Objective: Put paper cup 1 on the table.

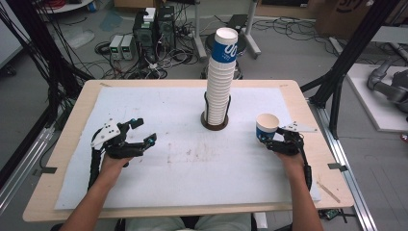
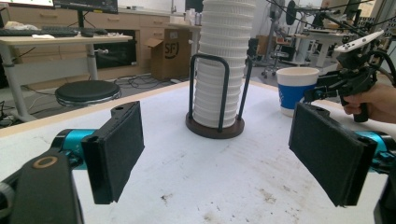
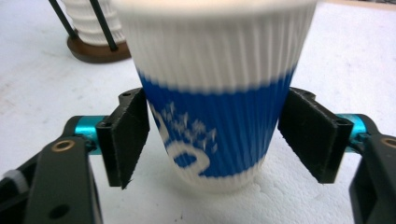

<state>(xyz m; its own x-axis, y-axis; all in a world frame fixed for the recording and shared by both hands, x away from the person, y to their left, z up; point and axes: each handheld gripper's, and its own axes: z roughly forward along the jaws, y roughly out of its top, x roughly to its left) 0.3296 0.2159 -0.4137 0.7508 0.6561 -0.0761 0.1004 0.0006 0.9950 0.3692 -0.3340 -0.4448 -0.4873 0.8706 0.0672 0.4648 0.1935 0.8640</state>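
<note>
The person sits at a light wooden table (image 1: 67, 139) covered with a white sheet (image 1: 183, 163), with both forearms reaching forward from the near edge. The left hand (image 1: 114, 161) rests low over the left part of the sheet and holds the left gripper (image 1: 139, 134). Its jaws stand wide apart with nothing between them, and in the left gripper view they frame the bare sheet.

The right hand (image 1: 290, 159) is near the right edge of the sheet and holds the right gripper (image 1: 273, 140) pointing forward. Between its jaws stands a ribbed paper cup, white on top with a blue band (image 3: 215, 93), upright on the sheet. In the right gripper view the left pad touches or almost touches the cup wall, while on the right side I can see a small gap, so the jaws are around the cup but not fully pressed on it.

In the middle of the table, well apart from both grippers, a tall stack of white paper cups (image 1: 221, 82) stands in a black wire holder with a round brown base (image 2: 215, 128).
</note>
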